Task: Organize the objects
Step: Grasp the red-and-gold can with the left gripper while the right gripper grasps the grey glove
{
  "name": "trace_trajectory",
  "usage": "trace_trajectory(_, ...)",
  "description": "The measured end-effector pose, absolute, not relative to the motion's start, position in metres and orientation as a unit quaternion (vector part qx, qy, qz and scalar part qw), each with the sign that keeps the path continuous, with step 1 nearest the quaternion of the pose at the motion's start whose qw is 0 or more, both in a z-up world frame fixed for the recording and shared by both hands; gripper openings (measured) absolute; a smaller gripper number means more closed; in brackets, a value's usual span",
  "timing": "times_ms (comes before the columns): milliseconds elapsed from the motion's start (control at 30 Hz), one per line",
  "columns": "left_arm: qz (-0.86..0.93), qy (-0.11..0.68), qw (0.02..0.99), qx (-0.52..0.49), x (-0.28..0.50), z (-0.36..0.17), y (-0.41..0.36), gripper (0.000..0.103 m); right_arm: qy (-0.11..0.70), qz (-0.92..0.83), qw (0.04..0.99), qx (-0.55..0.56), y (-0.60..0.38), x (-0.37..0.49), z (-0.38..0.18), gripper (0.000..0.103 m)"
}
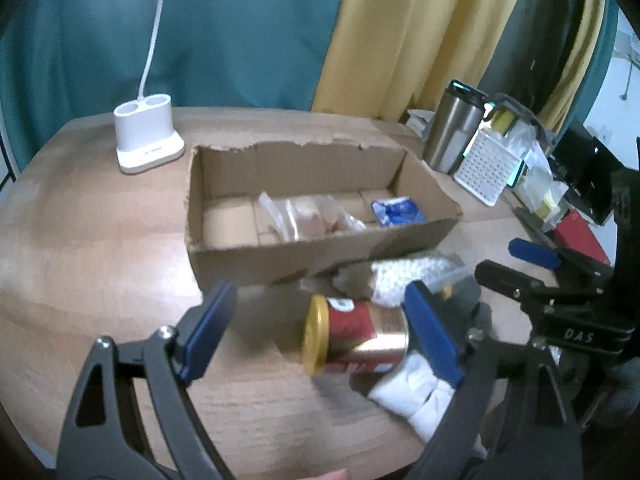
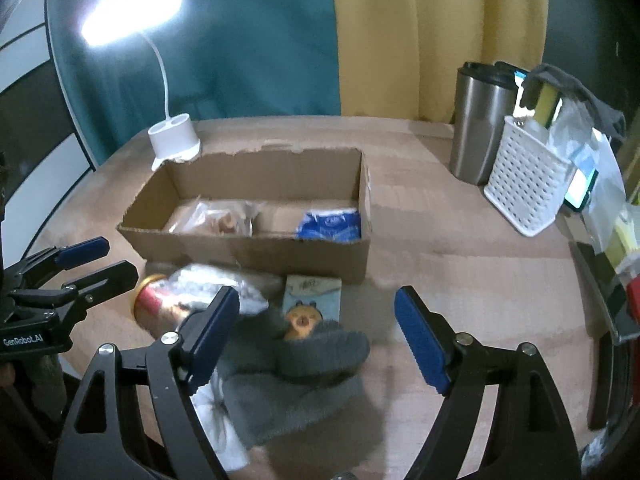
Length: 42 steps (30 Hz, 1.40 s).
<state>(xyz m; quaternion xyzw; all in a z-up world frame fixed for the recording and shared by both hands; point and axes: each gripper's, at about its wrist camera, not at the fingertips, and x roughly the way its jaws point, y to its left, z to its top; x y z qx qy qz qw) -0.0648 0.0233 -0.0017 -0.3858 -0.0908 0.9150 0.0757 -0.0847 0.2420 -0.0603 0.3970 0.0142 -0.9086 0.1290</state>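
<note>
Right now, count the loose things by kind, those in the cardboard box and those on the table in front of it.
In the brown cardboard box:
Clear plastic bag: 1
Blue packet: 1
In front:
Red gold-lidded can: 1
White-bead bag: 1
Grey sock: 1
White cloth: 1
Cartoon card: 1
Total: 7

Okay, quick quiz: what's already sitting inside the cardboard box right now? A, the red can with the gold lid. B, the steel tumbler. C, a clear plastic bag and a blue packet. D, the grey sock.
C: the cardboard box holds a clear plastic bag and a blue packet, while the red can and grey sock lie on the table in front of it.
</note>
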Motion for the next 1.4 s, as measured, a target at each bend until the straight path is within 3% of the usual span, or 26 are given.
trace_trajectory(700, 0.911, -0.048, 0.054, -0.406, -0.055, -0.028, 0.055, 0.087, 0.013, -0.880, 0.175, 0.441, 0.232, -0.055, -0.105, 0.082)
trace_trajectory(767, 0.910, -0.046, 0.053, -0.409, -0.057, -0.030, 0.057, 0.087, 0.022, -0.877, 0.178, 0.445, 0.232, -0.056, -0.110, 0.071)
trace_trajectory(933, 0.907, -0.040, 0.053, -0.416, -0.062, -0.034, 0.062, 0.087, 0.012, -0.872, 0.200, 0.446, 0.236, -0.057, -0.114, 0.068)
trace_trajectory(1033, 0.904, -0.038, 0.062, -0.421, -0.065, -0.037, 0.065, 0.086, 0.006, -0.868, 0.216, 0.446, 0.236, -0.055, -0.115, 0.059)
trace_trajectory(1167, 0.900, -0.035, 0.068, -0.429, -0.067, -0.040, 0.065, 0.065, 0.004, -0.862, 0.238, 0.448, 0.233, -0.052, -0.118, 0.049)
trace_trajectory(1400, 0.903, -0.038, 0.068, -0.423, -0.061, -0.036, 0.061, 0.065, 0.005, -0.857, 0.254, 0.448, 0.226, -0.048, -0.119, 0.039)
